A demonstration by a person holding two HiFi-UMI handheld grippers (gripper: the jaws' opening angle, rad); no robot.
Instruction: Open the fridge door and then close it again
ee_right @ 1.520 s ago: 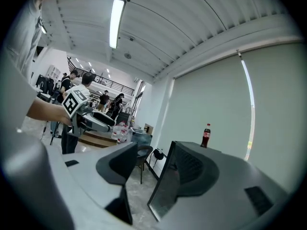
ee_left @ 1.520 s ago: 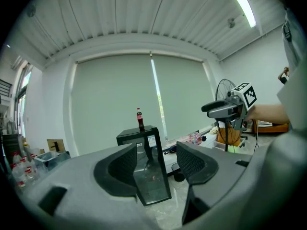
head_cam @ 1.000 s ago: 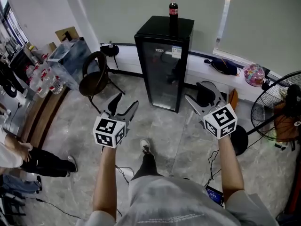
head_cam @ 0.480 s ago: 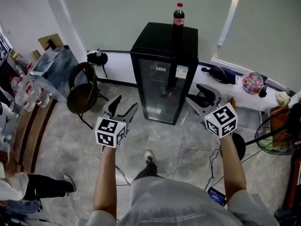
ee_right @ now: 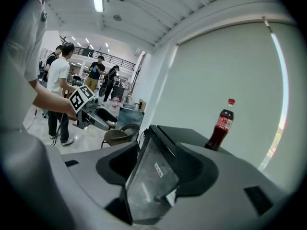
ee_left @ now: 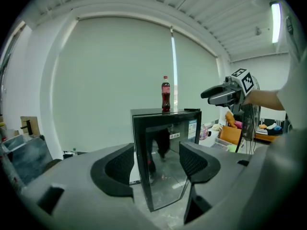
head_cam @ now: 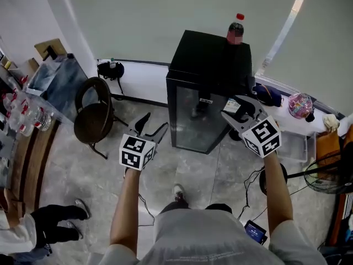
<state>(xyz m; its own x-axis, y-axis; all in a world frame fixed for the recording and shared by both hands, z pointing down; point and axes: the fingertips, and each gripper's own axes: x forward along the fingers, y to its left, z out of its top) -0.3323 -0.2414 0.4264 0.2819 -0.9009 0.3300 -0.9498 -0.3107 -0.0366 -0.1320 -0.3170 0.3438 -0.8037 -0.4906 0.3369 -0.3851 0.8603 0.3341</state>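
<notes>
The left gripper (head_cam: pixel 156 121) has its jaws spread wide with nothing between the pads. It is held in the air above the tiled floor (head_cam: pixel 83 170), off the fridge's front-left corner and clear of it. In the left gripper view that corner shows through the gap between the jaws, beyond the pads.

The right gripper (head_cam: pixel 234 106) is also wide open and grips nothing. In the head view it overlaps the upper right of the fridge's front, and in its own view the glass door (head_cam: pixel 193 123) fills the gap between the jaws from beyond the pads. Whether it touches the door I cannot tell.

The black fridge (head_cam: pixel 212 59) stands against the wall with its door shut flush. A cola bottle (head_cam: pixel 235 29) stands upright on its top near the back edge. A dark chair (head_cam: pixel 94 112) stands to the fridge's left, apart from it.
</notes>
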